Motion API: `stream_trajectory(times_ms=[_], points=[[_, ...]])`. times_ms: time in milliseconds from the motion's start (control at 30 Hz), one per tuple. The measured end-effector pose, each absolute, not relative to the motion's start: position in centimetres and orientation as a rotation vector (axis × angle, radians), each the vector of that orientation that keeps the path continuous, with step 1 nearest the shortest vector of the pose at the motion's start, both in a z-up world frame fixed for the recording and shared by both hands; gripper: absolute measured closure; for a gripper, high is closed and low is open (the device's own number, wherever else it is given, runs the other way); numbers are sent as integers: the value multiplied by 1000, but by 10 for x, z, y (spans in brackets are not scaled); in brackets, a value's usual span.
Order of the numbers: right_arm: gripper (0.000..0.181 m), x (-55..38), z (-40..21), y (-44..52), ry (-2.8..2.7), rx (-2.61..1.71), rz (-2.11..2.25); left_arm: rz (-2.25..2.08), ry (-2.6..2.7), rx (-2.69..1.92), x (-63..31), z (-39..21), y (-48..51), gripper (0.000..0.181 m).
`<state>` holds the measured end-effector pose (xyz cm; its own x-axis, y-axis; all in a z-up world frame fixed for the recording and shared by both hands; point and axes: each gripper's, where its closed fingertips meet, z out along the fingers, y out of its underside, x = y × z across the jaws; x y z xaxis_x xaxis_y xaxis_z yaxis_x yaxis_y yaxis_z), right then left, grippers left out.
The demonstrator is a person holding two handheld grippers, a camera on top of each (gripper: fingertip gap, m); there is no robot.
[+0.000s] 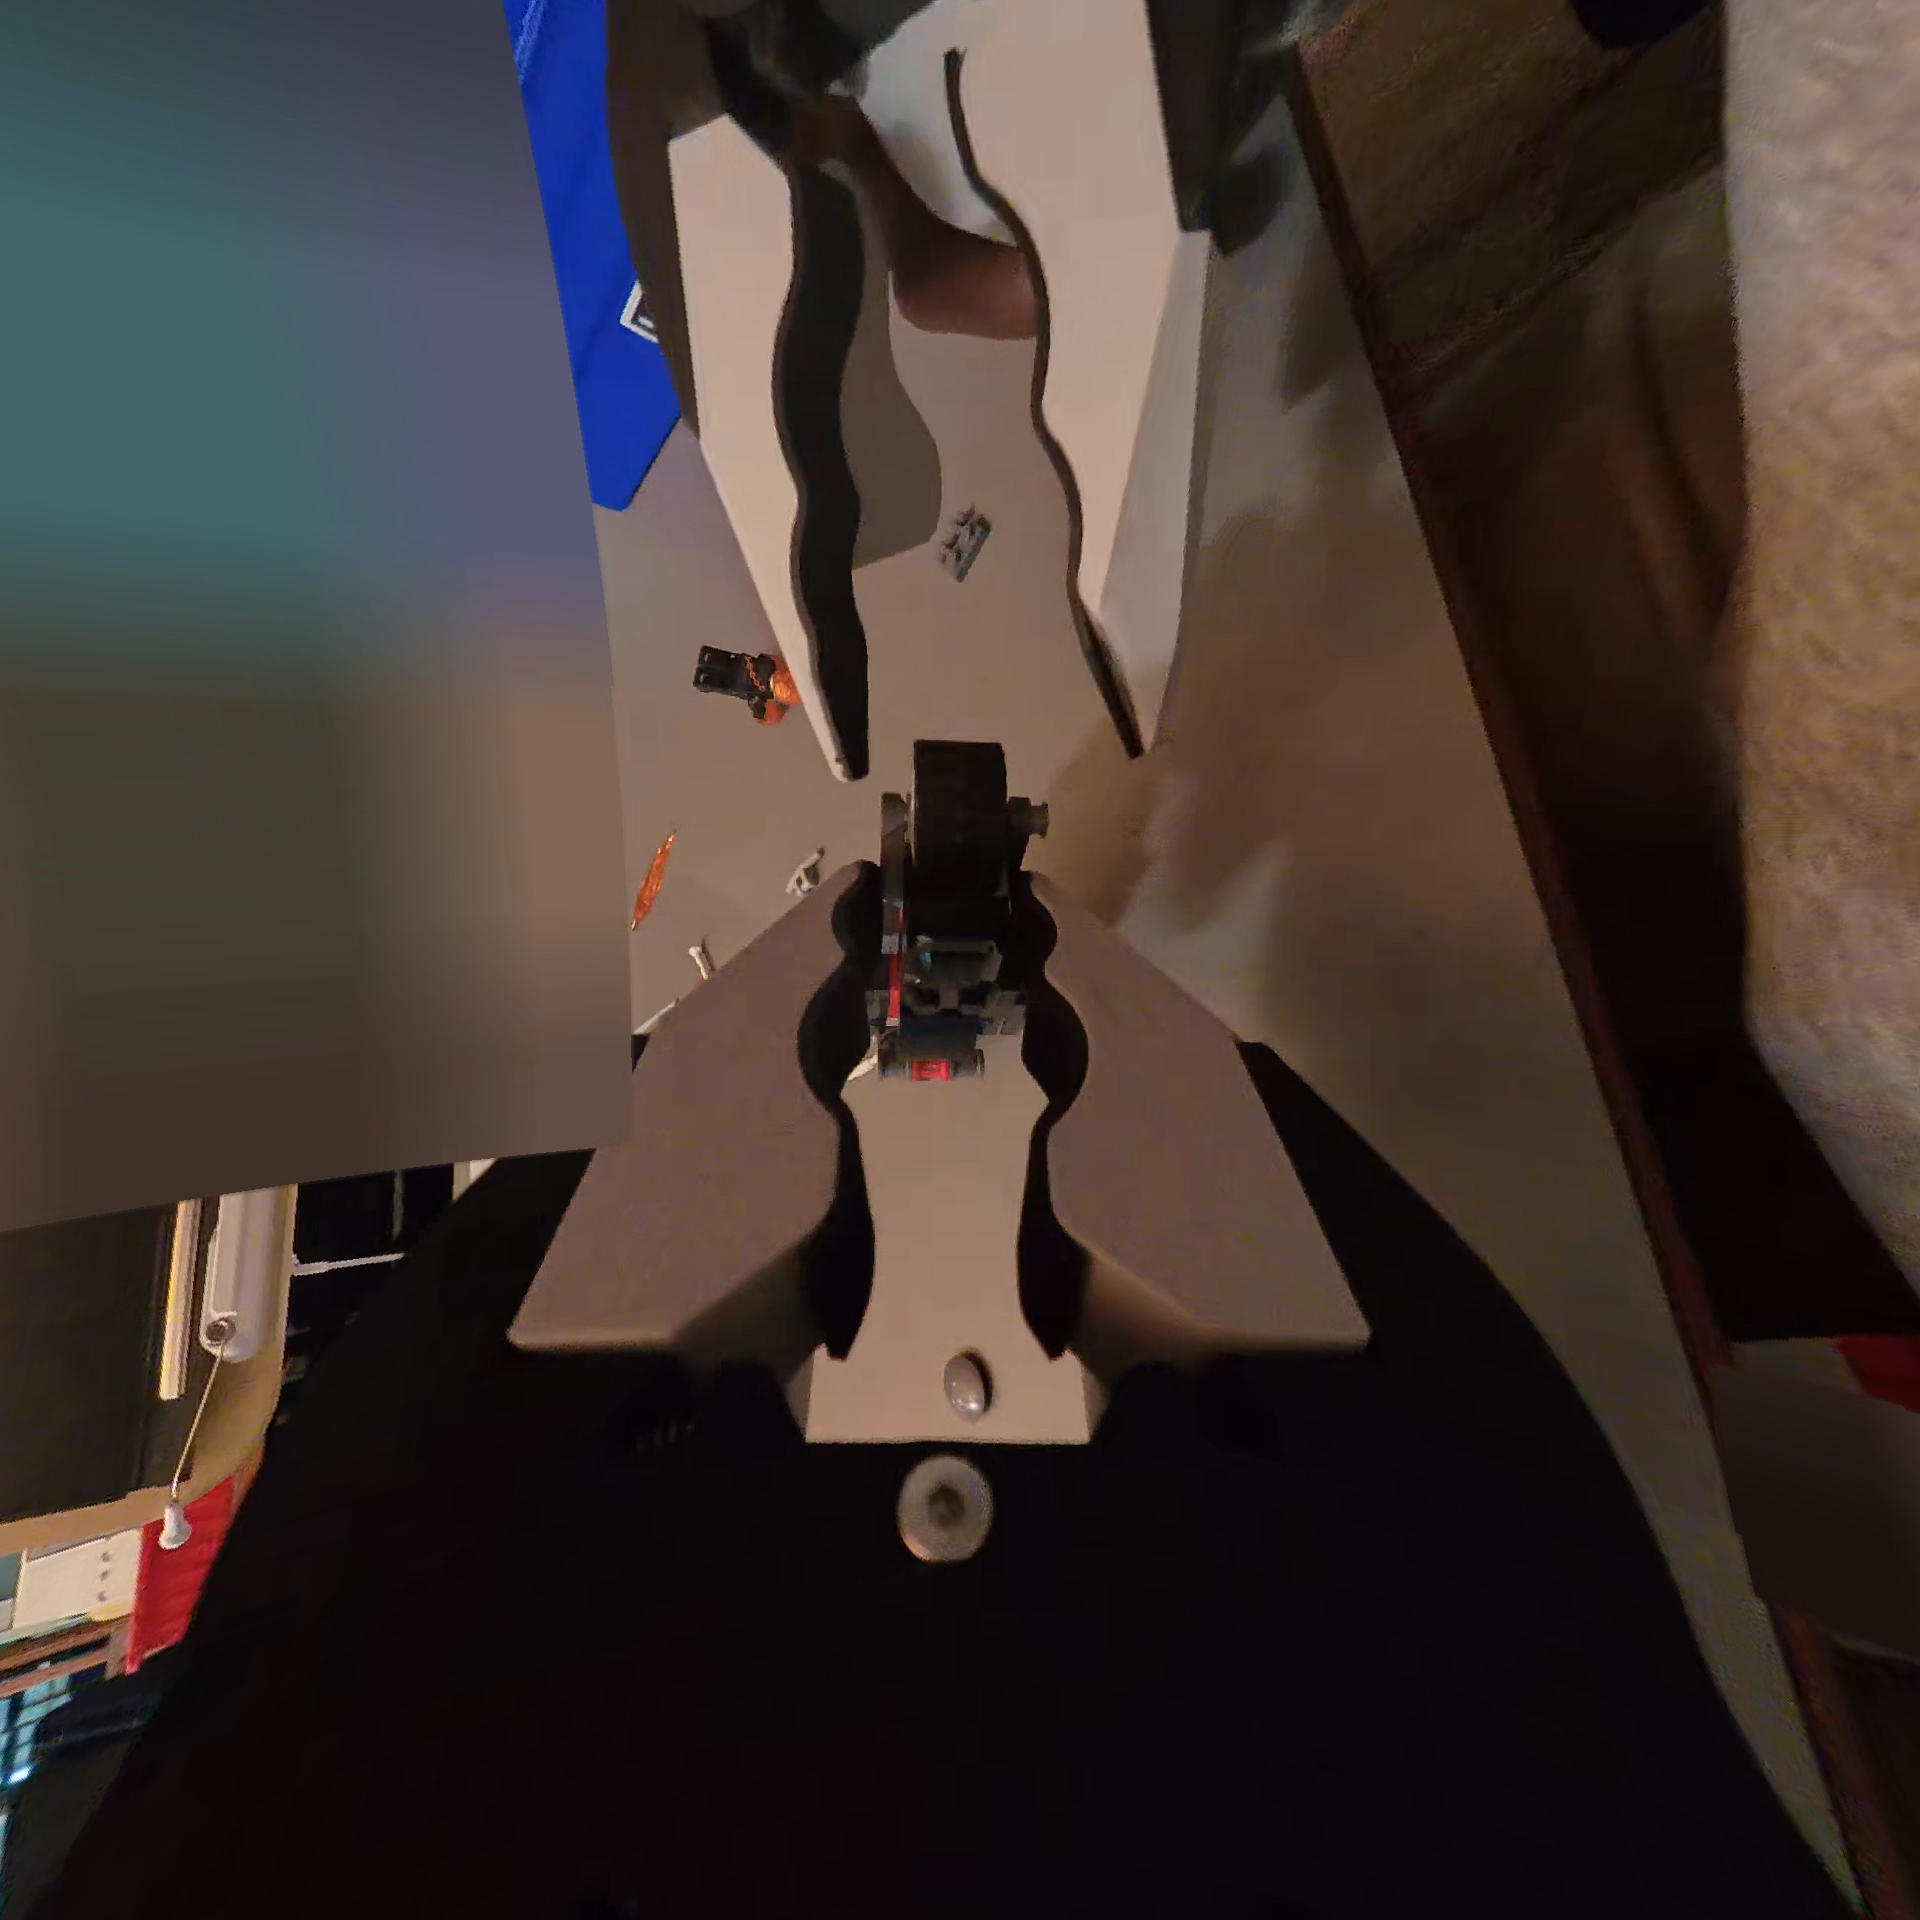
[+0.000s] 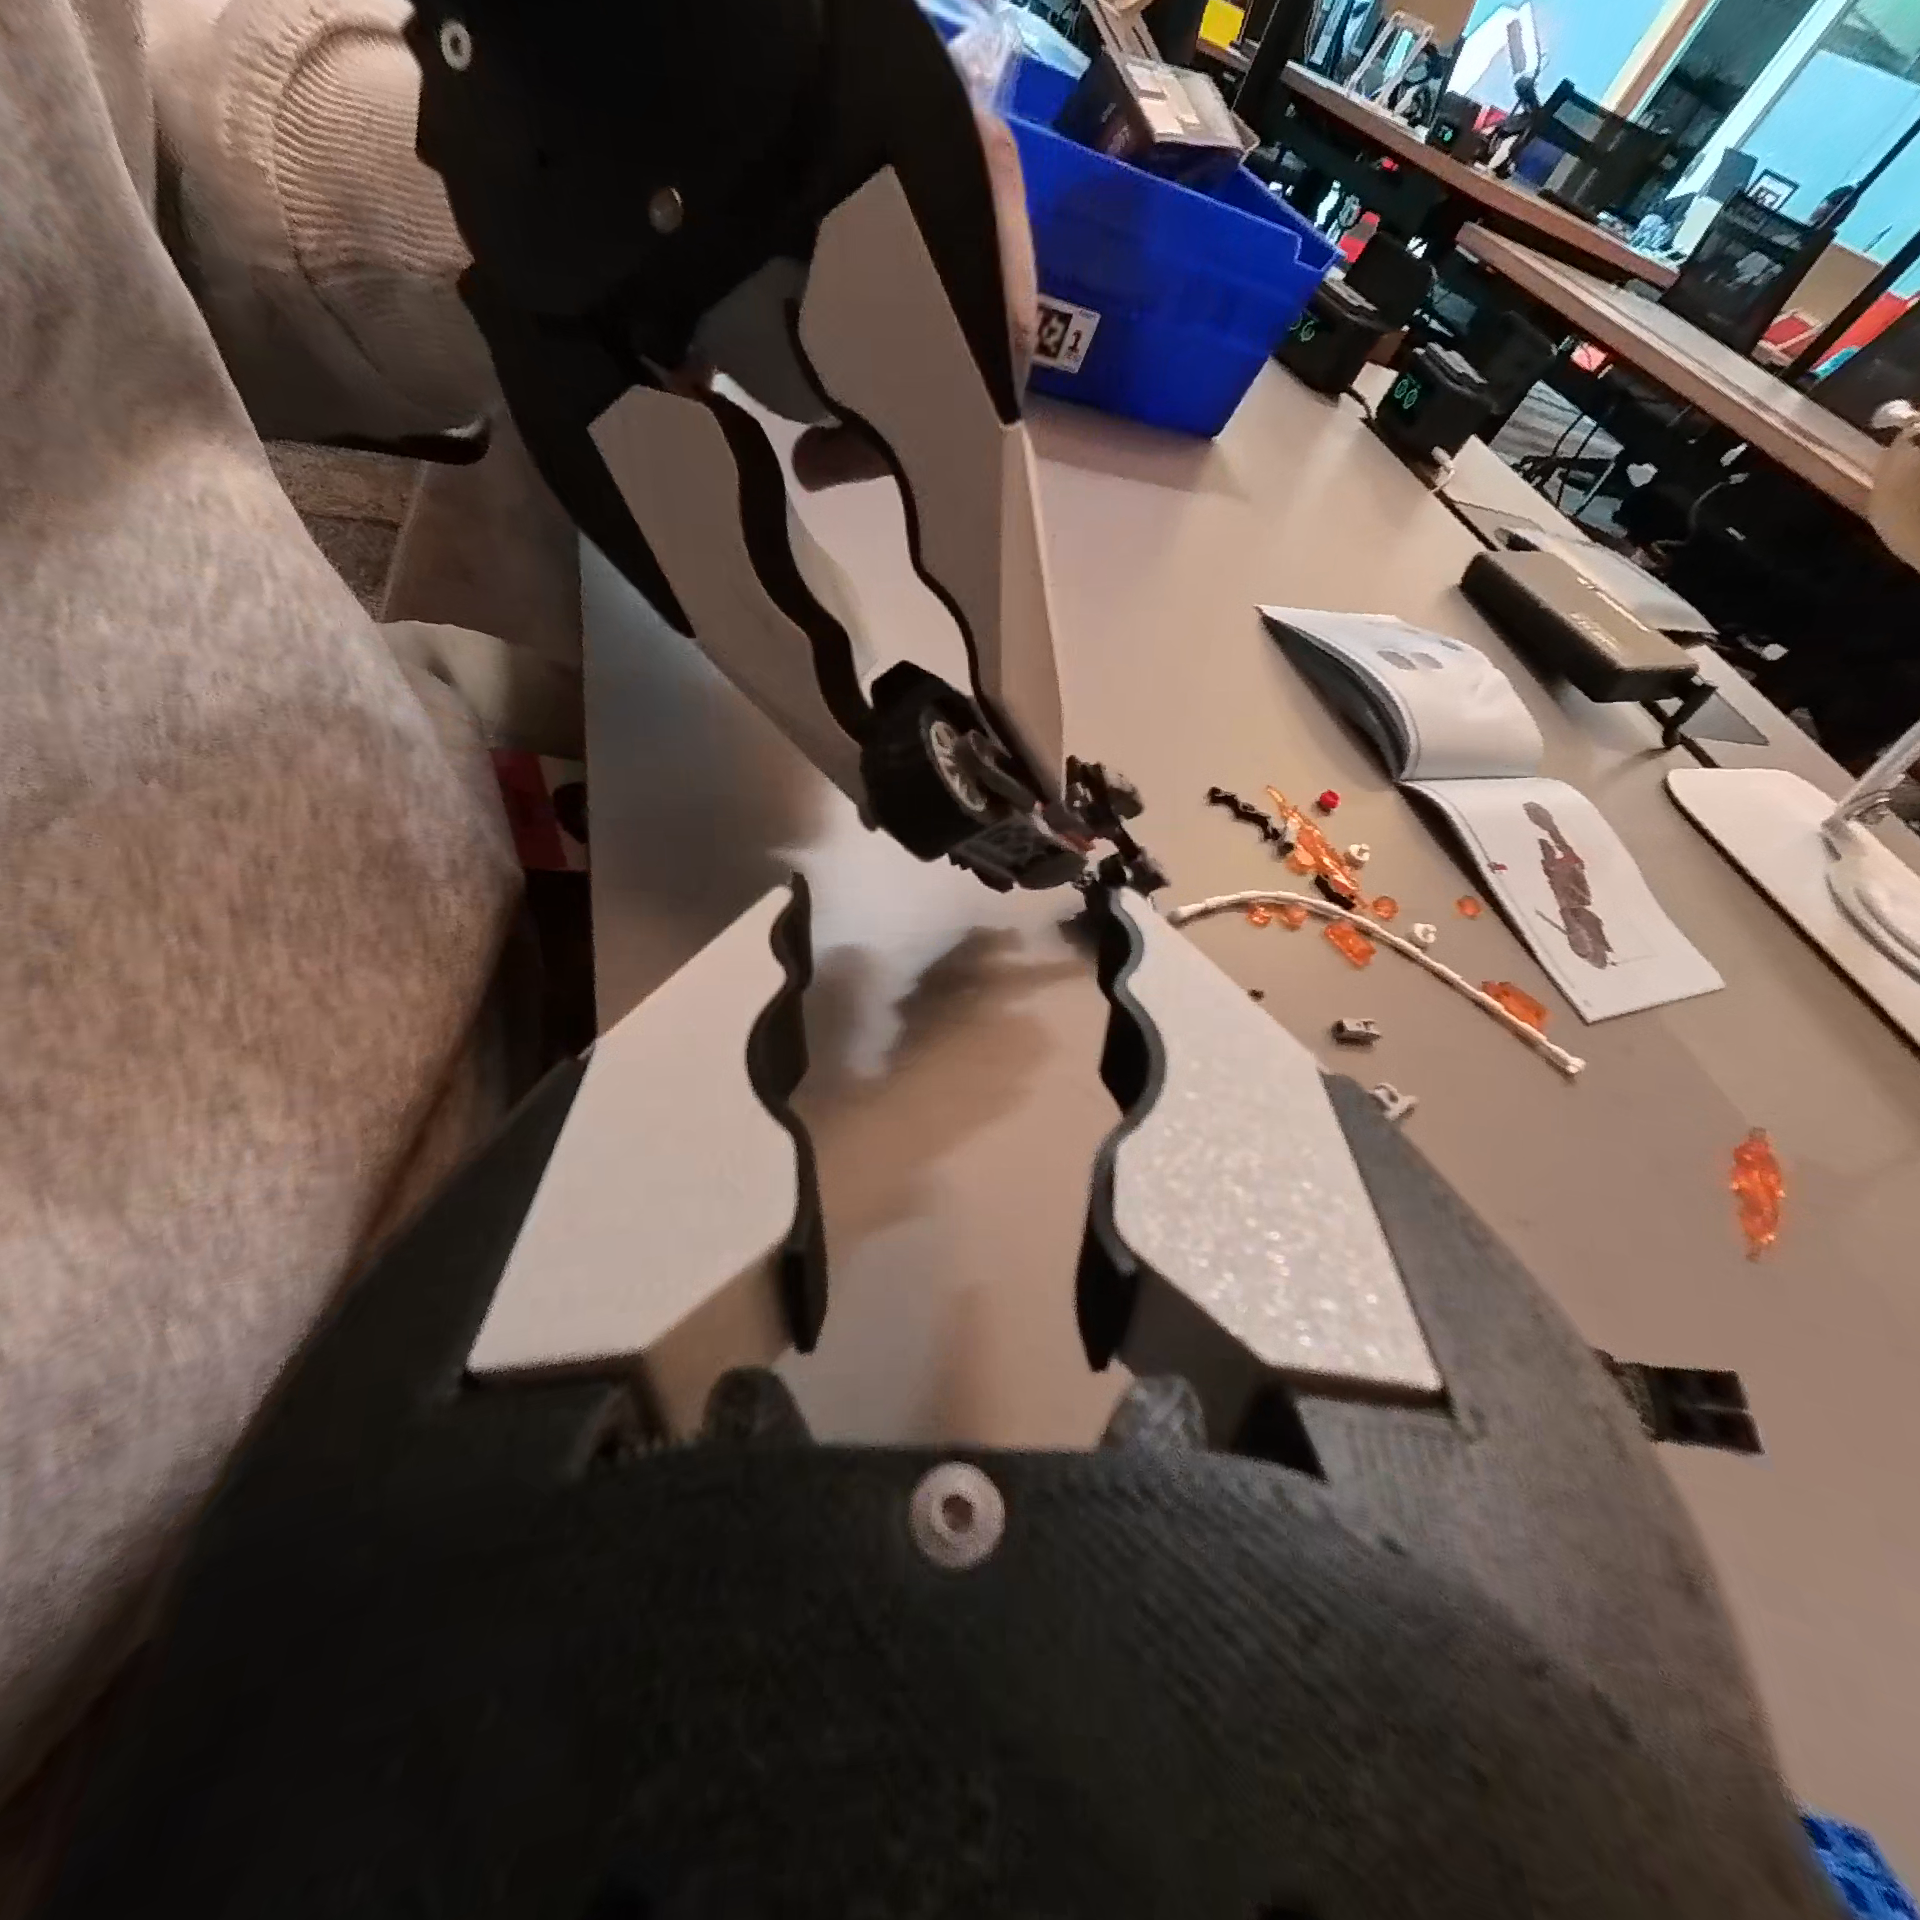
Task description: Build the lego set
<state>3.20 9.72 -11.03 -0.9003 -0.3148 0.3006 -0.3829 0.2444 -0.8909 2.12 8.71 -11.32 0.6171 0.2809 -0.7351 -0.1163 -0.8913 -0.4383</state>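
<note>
A small black Lego vehicle model (image 1: 951,831) with a large black tyre is clamped between my left gripper's (image 1: 945,883) fingertips, held above the beige table (image 1: 1195,935). In the right wrist view the left gripper (image 2: 966,779) reaches down from above with the wheeled model (image 2: 925,758) in it. My right gripper (image 2: 956,894) is open and empty, and its right fingertip sits right beside the model's low end. In the left wrist view the right gripper (image 1: 992,758) points in from the top, its jaws wide apart just beyond the tyre.
Loose orange and black pieces (image 2: 1320,862), a white cord (image 2: 1382,945) and an open instruction booklet (image 2: 1455,727) lie right of the grippers. A blue bin (image 2: 1143,281) stands behind. A small grey plate (image 1: 964,540) and a black-orange piece (image 1: 743,681) lie on the table. A person's grey sleeve (image 2: 156,727) is on the left. Left and right tips are no more than a few centimetres apart.
</note>
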Motion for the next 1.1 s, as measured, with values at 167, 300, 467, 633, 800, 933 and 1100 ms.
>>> stream_trajectory(times_ms=[167, 300, 467, 633, 800, 933, 1100], points=[[127, 33, -114, 96, -2460, 697, 1745, 1198, -137, -2394, 25, -114, 89, 158], [127, 34, -114, 96, -2471, 701, 1750, 1198, -134, -2391, 26, -116, 90, 158], [127, 35, -114, 96, -2469, 709, 1752, 1198, -130, -2396, 27, -118, 92, 158], [126, 35, -114, 96, -2472, 711, 1754, 1193, -137, -2400, 26, -119, 92, 158], [128, 36, -111, 97, -2445, 716, 1775, 1195, -153, -2409, 23, -119, 91, 158], [128, 40, -108, 97, -2421, 718, 1806, 1189, -153, -2420, 22, -120, 91, 158], [139, 42, -103, 100, -2375, 723, 1842, 1177, -155, -2449, 21, -123, 92, 158]])
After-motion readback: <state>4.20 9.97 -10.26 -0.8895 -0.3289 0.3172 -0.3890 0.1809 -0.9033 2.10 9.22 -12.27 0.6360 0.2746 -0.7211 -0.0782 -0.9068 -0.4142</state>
